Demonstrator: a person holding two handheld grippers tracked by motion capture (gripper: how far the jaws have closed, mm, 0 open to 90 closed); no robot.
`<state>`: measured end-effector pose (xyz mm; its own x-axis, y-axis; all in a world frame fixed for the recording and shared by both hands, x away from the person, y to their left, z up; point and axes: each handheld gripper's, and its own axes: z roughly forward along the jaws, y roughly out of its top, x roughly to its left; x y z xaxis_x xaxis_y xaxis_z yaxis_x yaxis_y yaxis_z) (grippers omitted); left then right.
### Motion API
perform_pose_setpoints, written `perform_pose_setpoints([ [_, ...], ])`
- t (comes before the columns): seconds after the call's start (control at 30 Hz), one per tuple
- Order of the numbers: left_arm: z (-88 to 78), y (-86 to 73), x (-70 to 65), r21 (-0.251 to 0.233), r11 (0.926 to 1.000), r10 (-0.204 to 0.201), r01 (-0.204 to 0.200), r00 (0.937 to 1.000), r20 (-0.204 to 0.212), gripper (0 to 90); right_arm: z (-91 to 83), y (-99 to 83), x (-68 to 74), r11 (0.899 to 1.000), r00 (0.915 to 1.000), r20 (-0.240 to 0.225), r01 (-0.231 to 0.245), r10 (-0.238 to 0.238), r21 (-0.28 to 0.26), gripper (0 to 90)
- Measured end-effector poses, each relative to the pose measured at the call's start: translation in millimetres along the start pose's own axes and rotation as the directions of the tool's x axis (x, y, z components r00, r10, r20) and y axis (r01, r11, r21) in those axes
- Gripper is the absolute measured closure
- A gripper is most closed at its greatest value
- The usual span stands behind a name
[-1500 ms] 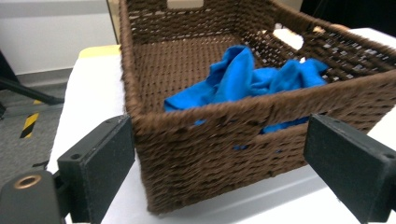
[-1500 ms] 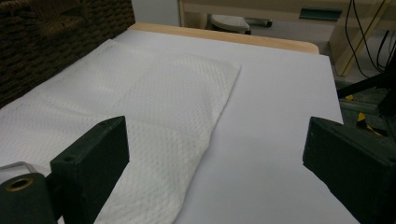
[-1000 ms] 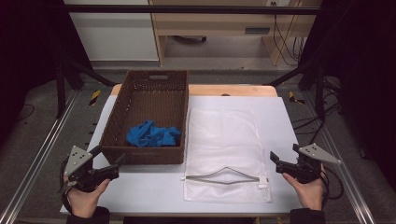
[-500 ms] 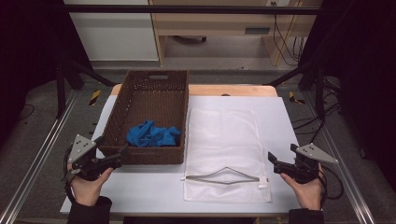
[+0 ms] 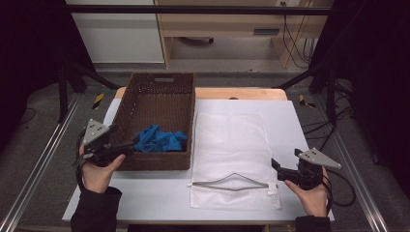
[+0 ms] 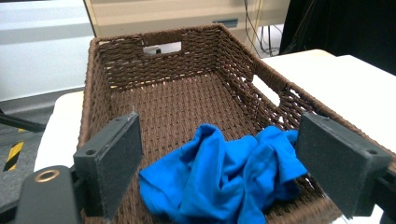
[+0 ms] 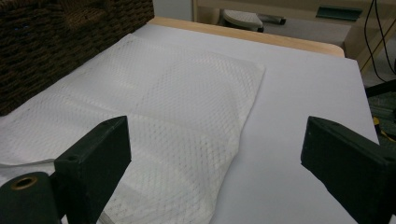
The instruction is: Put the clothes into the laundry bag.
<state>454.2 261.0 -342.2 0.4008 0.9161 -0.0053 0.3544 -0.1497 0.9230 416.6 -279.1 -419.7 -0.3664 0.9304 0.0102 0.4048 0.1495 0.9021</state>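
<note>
White table [image 5: 300, 125], left tool [image 6: 219, 163] wide over blue cloth [image 6: 224, 172] in basket [image 6: 154, 60]; right tool [image 7: 215, 163] wide over mesh bag [image 7: 154, 107]

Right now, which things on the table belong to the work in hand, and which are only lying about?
Part of the work:
- blue cloth, crumpled in the basket
- brown wicker basket
- white mesh bag, flat, zipper mouth open
- left gripper, open, aimed at the cloth
- right gripper, open, beside the bag

Only lying about:
- black cables on the floor behind the table
</note>
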Motion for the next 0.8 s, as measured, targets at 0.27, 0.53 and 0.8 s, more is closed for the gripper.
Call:
perform_pose_setpoints([
  [0.27, 23.3, 17.4, -3.3, 0.034, 0.9989, 0.030, -0.031, 0.9995, 0.009, 14.7, -5.0, 0.4, -5.1, 1.000, 0.9999, 0.007, -0.014, 0.014, -0.013, 8.9],
  [0.53, 51.5, 31.6, 2.8, 0.081, 0.9945, 0.064, -0.066, 0.9976, 0.024, 14.8, -7.3, -0.2, -9.2, 1.000, 0.9996, 0.015, -0.023, 0.023, -0.013, 8.9],
  [0.8, 74.3, 32.8, 9.9, 0.124, 0.9895, 0.070, -0.074, 0.9969, 0.035, 17.1, -5.8, -1.1, -9.8, 1.000, 0.9996, 0.017, -0.021, 0.021, -0.009, 8.8],
])
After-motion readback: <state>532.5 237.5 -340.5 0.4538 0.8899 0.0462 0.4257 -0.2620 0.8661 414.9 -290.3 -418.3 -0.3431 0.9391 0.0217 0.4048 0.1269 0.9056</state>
